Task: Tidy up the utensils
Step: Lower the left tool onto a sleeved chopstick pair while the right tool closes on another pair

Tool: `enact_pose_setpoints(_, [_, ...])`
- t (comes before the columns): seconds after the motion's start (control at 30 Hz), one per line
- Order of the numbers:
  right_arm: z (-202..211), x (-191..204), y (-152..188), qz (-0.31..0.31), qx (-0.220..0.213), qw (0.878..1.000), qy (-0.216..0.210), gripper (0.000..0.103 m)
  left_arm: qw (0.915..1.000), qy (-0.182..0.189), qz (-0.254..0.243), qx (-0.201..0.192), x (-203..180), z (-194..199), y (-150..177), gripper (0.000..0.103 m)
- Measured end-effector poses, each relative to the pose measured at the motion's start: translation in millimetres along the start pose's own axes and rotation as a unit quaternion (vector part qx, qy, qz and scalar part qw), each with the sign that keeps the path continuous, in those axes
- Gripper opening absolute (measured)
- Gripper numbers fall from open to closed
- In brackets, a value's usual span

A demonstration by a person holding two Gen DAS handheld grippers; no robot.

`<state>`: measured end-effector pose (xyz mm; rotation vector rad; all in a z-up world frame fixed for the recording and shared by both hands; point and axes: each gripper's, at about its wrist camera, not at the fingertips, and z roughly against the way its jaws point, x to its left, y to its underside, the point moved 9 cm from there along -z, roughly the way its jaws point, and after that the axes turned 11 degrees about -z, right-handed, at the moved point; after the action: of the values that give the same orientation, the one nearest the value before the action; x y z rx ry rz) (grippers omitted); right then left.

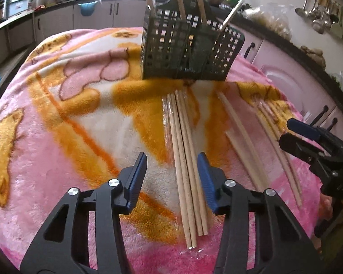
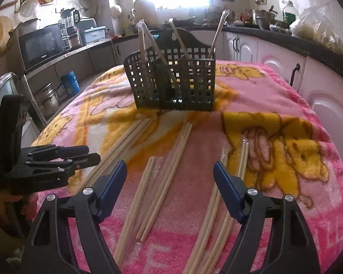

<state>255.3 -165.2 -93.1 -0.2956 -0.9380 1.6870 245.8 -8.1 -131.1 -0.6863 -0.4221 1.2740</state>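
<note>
The left gripper hangs over the pink and orange blanket, its jaws partly apart and clear of everything; a bundle of wooden chopsticks lies below, near its right pad. Behind the bundle stands the dark slotted holder with several chopsticks upright in it. Further right, the right gripper stands wide open and empty above a loose group of chopsticks, with more chopsticks under its right finger.

Pink cartoon blanket covers table. Microwave on left counter; ladles hang on wall.
</note>
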Motion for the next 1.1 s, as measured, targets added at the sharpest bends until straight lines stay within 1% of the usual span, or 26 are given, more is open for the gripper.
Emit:
enact_pose_setpoints(0.1, [-7.1,-0.8,-2.6,-0.004,0.011,1.000,-0.001,0.074,0.9999,0.000,-0.007,0.012,-2.1,-7.7,0.2,0.030])
enact_pose_setpoints(0.37, [-29.6,-9.3,-10.3,-0.007,0.046,0.999,0.018,0.074,0.9996,0.002,-0.007,0.026,4.2,-19.3,-8.4,0.029])
enact_pose_setpoints(0.5, [-43.3,-11.8,-15.4,-0.013,0.064,0.998,0.021,0.074,0.9995,-0.004,-0.006,0.031,9.8,-22.7,-13.3,0.029])
enact_pose_setpoints(0.63, [-59.7,-12.0,-22.1,-0.018,0.082,0.996,0.028,0.072,0.9991,0.001,-0.003,0.041,14.5,-29.2,-16.8,0.028])
enact_pose_setpoints(0.73, [-76.7,-14.1,-24.9,-0.029,0.103,0.994,0.038,0.066,0.9990,0.001,-0.009,0.045,14.7,-33.3,-20.4,0.028])
enact_pose_setpoints(0.77, [-82.7,-15.3,-25.4,-0.035,0.110,0.992,0.043,0.062,0.9989,0.002,-0.008,0.046,15.4,-35.4,-22.1,0.028])
enact_pose_setpoints(0.83, [-91.8,-17.1,-26.1,-0.046,0.119,0.991,0.047,0.057,0.9988,0.003,-0.007,0.049,16.8,-38.1,-24.9,0.028])
enact_pose_setpoints(0.87, [-97.2,-19.6,-26.4,-0.055,0.125,0.989,0.053,0.053,0.9987,0.004,-0.008,0.050,17.0,-39.2,-26.2,0.028])
enact_pose_setpoints(1.0, [-105.7,-24.2,-32.5,-0.071,0.130,0.987,0.068,0.047,0.9984,0.006,-0.009,0.056,19.6,-44.6,-34.4,0.028])
enact_pose_setpoints(1.07, [-109.5,-26.3,-35.8,-0.071,0.138,0.985,0.078,0.037,0.9982,0.009,-0.008,0.059,20.6,-48.4,-40.0,0.028])
enact_pose_setpoints(1.1, [-110.8,-26.3,-36.7,-0.070,0.140,0.984,0.080,0.035,0.9981,0.011,-0.006,0.061,21.3,-50.7,-42.6,0.028])
